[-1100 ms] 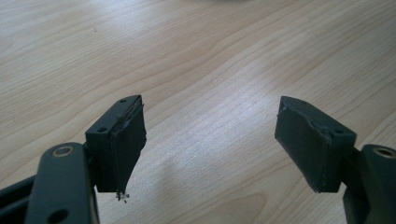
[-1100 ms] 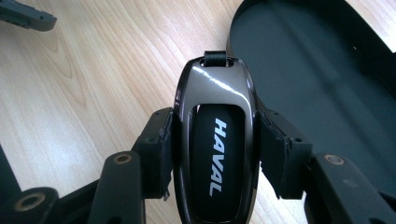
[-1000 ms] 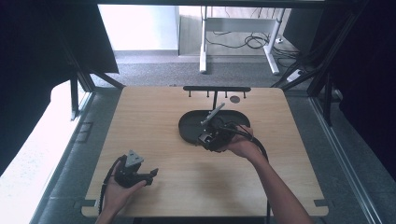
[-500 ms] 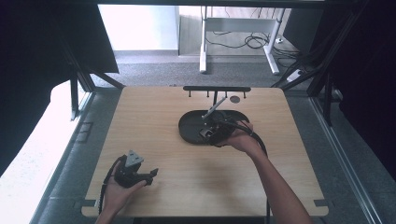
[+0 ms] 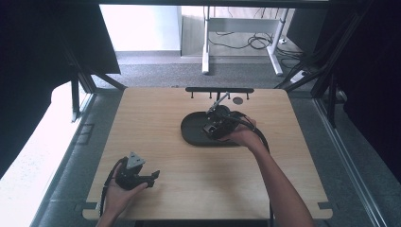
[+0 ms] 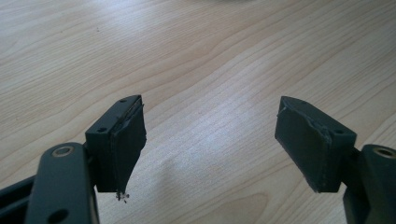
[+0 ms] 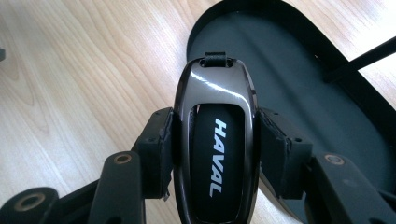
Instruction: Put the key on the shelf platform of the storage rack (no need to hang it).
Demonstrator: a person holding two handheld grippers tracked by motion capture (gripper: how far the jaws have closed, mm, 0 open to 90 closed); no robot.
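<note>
A glossy dark car key fob (image 7: 215, 140) marked HAVAL sits clamped between the jaws of my right gripper (image 7: 215, 154), held over the edge of a black oval tray (image 7: 299, 79). In the high view the right gripper (image 5: 215, 126) hovers above that tray (image 5: 191, 130) at the table's middle. My left gripper (image 5: 152, 177) rests near the front left of the table, held in a hand. Its jaws stand wide apart over bare wood, its gripper (image 6: 210, 144) holding nothing.
A black rack with small pegs (image 5: 219, 90) stands at the table's far edge, with a thin rod leaning from it toward the tray. A small round dark disc (image 5: 238, 100) lies beside it. Cables trail from both grippers.
The right gripper with the key fob has shifted away from the person, farther over the tray. The left gripper has stayed in place.
</note>
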